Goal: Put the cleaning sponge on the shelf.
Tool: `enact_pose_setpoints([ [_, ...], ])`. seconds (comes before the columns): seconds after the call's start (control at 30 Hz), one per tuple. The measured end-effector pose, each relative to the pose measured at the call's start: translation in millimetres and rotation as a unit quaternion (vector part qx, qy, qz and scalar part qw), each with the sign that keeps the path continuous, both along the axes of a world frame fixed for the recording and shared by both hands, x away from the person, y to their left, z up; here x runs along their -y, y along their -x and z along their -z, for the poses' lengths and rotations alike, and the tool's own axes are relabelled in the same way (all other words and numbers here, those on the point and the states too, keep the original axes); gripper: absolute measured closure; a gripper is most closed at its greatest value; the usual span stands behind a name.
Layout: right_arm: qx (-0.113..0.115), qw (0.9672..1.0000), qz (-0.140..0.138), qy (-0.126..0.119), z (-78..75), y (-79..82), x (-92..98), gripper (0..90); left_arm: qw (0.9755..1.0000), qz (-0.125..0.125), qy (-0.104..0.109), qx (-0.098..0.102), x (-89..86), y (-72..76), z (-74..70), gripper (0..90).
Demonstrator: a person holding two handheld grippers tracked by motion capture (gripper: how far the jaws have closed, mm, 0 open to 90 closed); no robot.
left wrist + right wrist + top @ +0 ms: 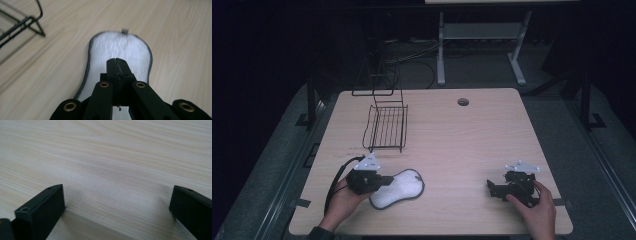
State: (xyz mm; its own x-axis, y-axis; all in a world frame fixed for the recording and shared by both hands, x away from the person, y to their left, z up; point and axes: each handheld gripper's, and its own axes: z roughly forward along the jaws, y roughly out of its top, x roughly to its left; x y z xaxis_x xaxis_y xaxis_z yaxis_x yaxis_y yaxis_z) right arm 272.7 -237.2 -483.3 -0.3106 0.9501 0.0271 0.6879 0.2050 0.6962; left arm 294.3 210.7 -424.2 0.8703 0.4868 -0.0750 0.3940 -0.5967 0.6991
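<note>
A white fluffy pad [401, 187] with a dark trim lies flat on the wooden table [472, 135] at the front left. My left gripper [388, 180] points right, and its tips reach over the pad's left end. In the left gripper view its jaws [117, 62] are pressed together above the pad [120, 46], and I see nothing between them. A small grey tab [124, 31] sticks out at the pad's far edge. My right gripper [490, 188] rests at the front right and points left. Its jaws [117, 202] stand wide apart over bare wood.
A black wire rack [386, 127] stands at the back left of the table, and its corner [22, 23] appears in the left gripper view. A round cable hole [463, 102] sits near the far edge. Beyond the table stands a white desk frame [482, 45].
</note>
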Motion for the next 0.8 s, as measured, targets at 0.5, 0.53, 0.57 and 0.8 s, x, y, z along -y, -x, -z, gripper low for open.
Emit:
enact_pose_setpoints([
  [0.5, 0.0, 1.0, 0.0, 0.0, 0.0, 0.0, 0.1, 0.0, 0.9986, 0.027, -0.045, -0.005, 49.2, -25.2, 18.2, 89.9],
  [0.53, 0.0, 1.0, 0.0, 0.0, 0.0, 0.0, 0.1, 0.0, 0.9984, 0.021, -0.053, 0.001, 46.6, -26.0, 17.5, 90.0],
  [0.57, 0.0, 1.0, 0.0, 0.0, 0.0, 0.1, 0.1, 0.0, 0.9982, 0.017, -0.057, 0.004, 44.4, -26.9, 17.1, 89.9],
  [0.8, 0.0, 1.0, 0.0, 0.0, 0.0, 0.1, 0.1, 0.0, 0.999, -0.009, -0.043, -0.004, 24.6, -33.3, 16.8, 89.9],
])
